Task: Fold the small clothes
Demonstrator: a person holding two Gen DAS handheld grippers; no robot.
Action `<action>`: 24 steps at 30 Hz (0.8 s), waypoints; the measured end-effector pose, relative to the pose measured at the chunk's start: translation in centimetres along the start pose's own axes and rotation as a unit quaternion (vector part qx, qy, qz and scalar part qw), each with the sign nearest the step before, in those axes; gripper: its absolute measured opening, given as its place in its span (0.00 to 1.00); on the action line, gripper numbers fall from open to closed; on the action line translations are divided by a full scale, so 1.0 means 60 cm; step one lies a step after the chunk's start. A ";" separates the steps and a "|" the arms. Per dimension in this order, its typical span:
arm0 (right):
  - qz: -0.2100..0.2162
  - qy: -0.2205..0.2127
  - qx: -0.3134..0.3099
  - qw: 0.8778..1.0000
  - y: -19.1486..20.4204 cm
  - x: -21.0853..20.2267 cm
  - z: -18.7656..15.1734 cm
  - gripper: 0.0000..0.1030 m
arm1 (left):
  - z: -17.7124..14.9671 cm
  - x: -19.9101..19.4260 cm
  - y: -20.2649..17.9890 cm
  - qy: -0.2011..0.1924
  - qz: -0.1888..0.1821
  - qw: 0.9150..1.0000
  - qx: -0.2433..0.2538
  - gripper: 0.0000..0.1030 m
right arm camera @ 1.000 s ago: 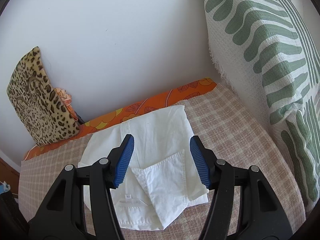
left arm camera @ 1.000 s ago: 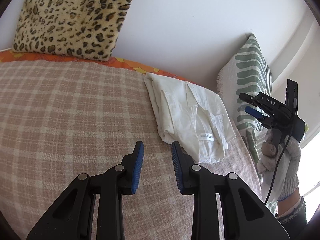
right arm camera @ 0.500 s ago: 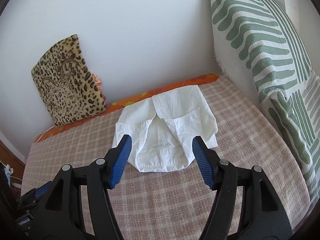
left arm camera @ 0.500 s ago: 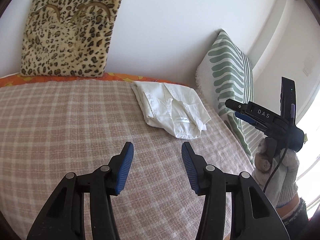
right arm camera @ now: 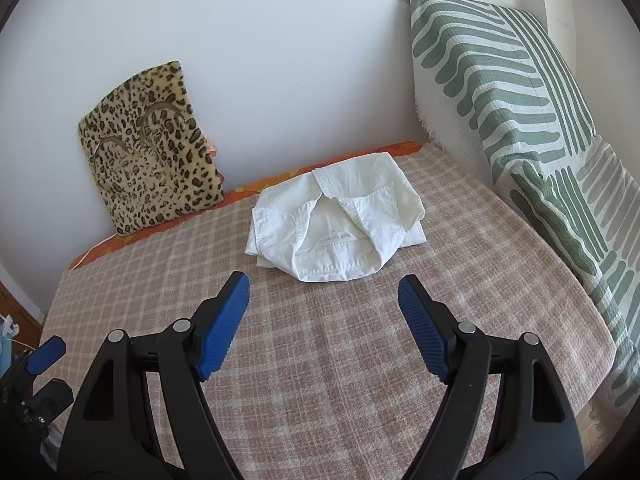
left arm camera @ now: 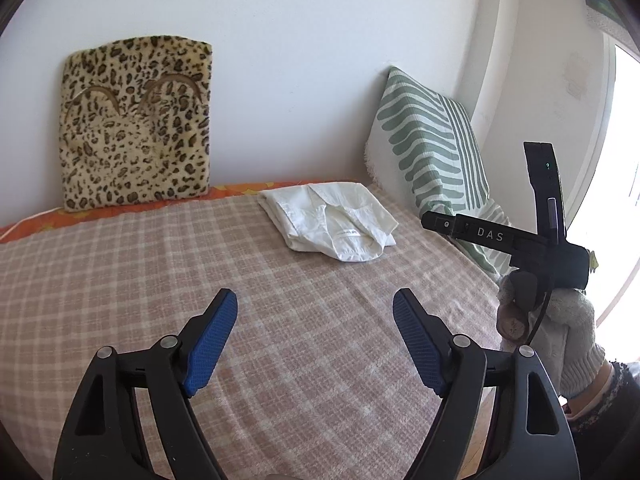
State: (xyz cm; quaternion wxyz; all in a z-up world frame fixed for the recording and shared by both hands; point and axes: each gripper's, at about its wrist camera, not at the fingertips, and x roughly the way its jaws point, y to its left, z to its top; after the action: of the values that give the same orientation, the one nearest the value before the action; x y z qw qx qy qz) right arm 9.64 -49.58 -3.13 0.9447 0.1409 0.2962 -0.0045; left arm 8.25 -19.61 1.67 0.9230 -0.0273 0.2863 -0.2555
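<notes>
A small white shirt (left arm camera: 332, 220) lies folded into a compact bundle on the pink checked bed cover (left arm camera: 160, 280), near the back wall; it also shows in the right wrist view (right arm camera: 340, 220), collar facing me. My left gripper (left arm camera: 315, 336) is open and empty, held above the cover well short of the shirt. My right gripper (right arm camera: 324, 324) is open and empty, just in front of the shirt. The right gripper also shows in the left wrist view (left arm camera: 500, 236), held in a gloved hand at the bed's right edge.
A leopard-print cushion (left arm camera: 136, 128) leans on the wall at the back left. A green-and-white striped pillow (right arm camera: 520, 120) stands along the right side. An orange sheet edge (right arm camera: 272, 180) runs along the wall. The bed's left edge (right arm camera: 52, 308) drops off.
Both grippers have pulled back from the shirt, which now lies farther away. The left gripper's jaws have opened wide from nearly closed. The shirt stays folded where it was.
</notes>
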 end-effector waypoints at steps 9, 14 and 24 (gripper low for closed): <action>-0.020 -0.030 -0.013 0.999 0.013 -0.032 -0.026 0.88 | -0.015 -0.027 -0.012 -0.019 0.060 0.997 0.034 0.84; -0.026 -0.039 -0.018 0.999 0.017 -0.037 -0.032 0.90 | -0.018 -0.031 -0.012 -0.010 0.067 0.997 0.036 0.91; -0.027 -0.034 -0.019 0.999 0.021 -0.027 -0.037 0.90 | -0.022 -0.036 -0.015 -0.001 0.081 0.996 0.044 0.99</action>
State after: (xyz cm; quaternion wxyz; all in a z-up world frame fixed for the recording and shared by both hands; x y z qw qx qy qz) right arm 7.17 -47.88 -3.65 0.9563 0.1141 0.2675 -0.0291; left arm 5.60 -19.17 1.86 0.9413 0.0359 0.2751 -0.1925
